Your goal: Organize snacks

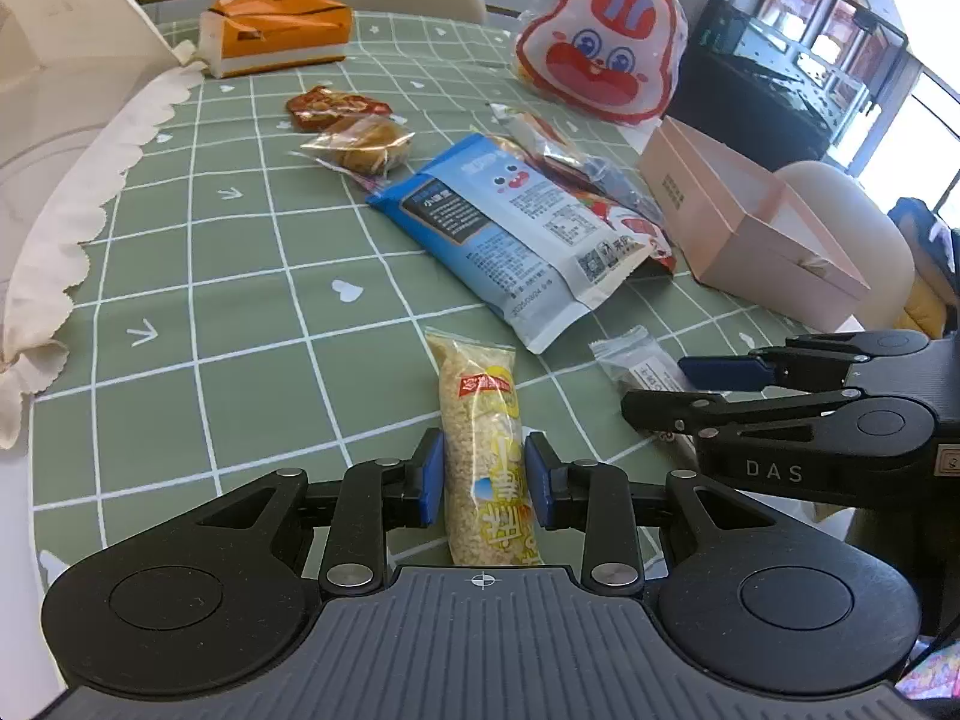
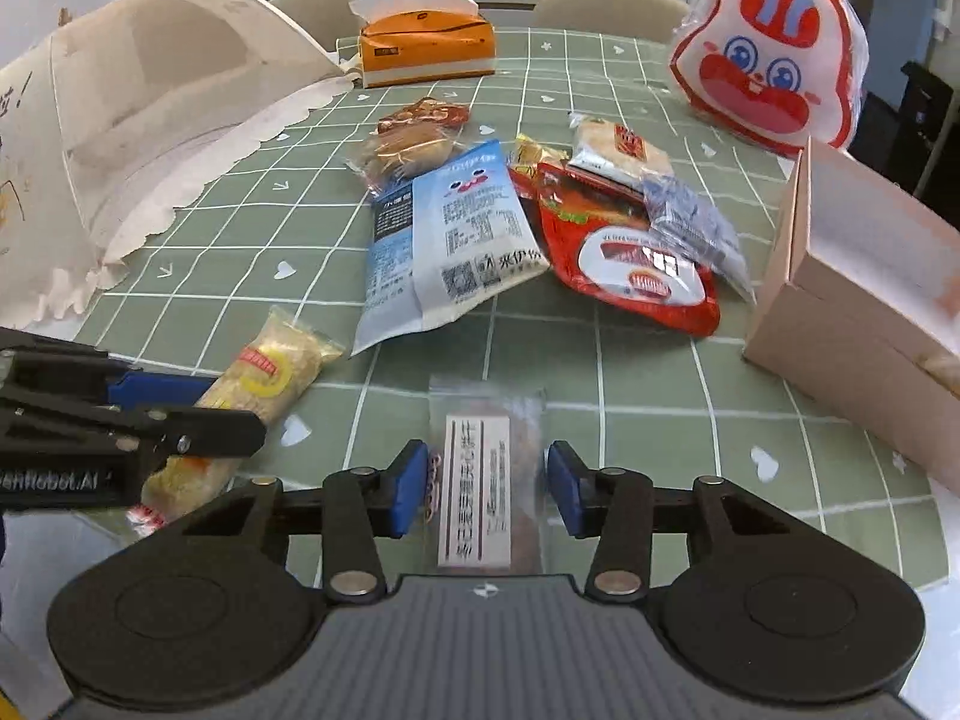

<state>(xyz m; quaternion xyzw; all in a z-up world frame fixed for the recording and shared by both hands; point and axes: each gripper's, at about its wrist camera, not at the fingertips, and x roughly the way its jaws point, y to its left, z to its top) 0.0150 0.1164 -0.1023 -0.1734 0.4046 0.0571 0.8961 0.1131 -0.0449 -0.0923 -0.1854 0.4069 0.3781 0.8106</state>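
Note:
A long rice-crisp bar (image 1: 483,420) in a clear and yellow wrapper lies lengthwise between my left gripper's (image 1: 485,477) blue pads, which press on both of its sides. The same bar (image 2: 264,372) shows at the left of the right wrist view, with the left gripper (image 2: 234,408) on it. My right gripper (image 2: 487,489) has a flat clear packet with a white label (image 2: 480,480) between its pads, which touch the wrapper's edges. In the left wrist view the right gripper (image 1: 657,387) comes in from the right onto that packet (image 1: 642,360).
More snacks lie in a heap mid-table: a blue-white bag (image 2: 456,240), a red bag (image 2: 630,258), a wrapped bun (image 2: 408,150). An open pink box (image 2: 852,300) stands at the right, a rabbit-face bag (image 2: 768,66) behind it, an orange tissue box (image 2: 426,42) at the back, and a white paper bag (image 2: 150,102) at the left.

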